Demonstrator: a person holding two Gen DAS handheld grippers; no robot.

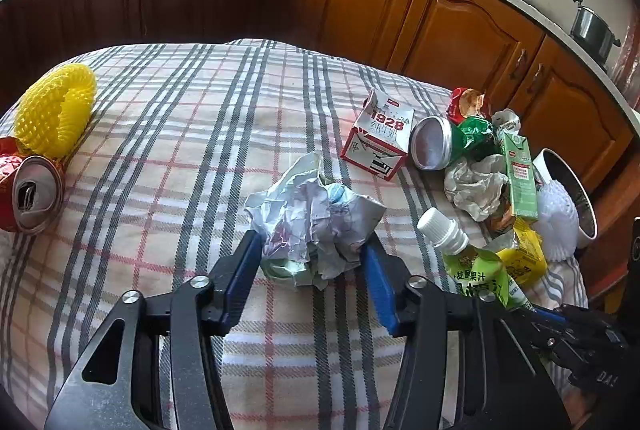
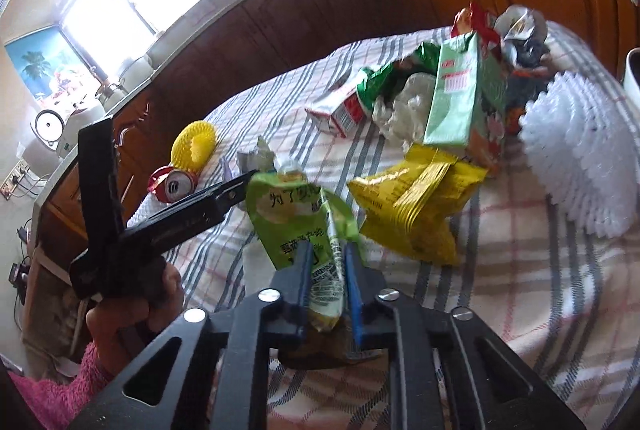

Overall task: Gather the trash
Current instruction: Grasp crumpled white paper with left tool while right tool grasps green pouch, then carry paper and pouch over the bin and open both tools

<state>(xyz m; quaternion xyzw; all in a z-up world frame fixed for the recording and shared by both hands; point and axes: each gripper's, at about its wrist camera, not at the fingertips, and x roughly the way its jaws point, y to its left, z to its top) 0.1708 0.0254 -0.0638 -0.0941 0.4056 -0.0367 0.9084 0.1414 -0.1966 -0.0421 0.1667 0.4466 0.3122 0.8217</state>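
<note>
1. Here, the left gripper (image 1: 312, 254) is reaching over a plaid tablecloth (image 1: 168, 134), its blue-padded fingers (image 1: 240, 270) sitting wide on either side of a crumpled paper ball (image 1: 312, 222); whether they are pressing it is unclear.
2. The right gripper (image 2: 328, 262) is pinching the bottom of a green juice pouch (image 2: 296, 222), jaws narrow around it, and the pouch is standing up from the fingers with its white cap (image 1: 442, 230) on top.
3. Just beyond the pouch, a yellow snack bag (image 2: 416, 206) is lying on the cloth, touching a heap of trash.
4. That heap is holding a pale green carton (image 2: 456, 98), a green crushed can (image 1: 444, 142), crumpled white paper (image 1: 476, 186) and white foam netting (image 2: 580, 150).
5. A red-and-white milk carton (image 1: 380, 138) is lying beside the heap.
6. Well apart, at the far left edge, a red soda can (image 1: 32, 194) is lying on its side, touching a yellow foam net ring (image 1: 56, 110).
7. Wooden kitchen cabinets (image 1: 452, 22) are lining the background.
</note>
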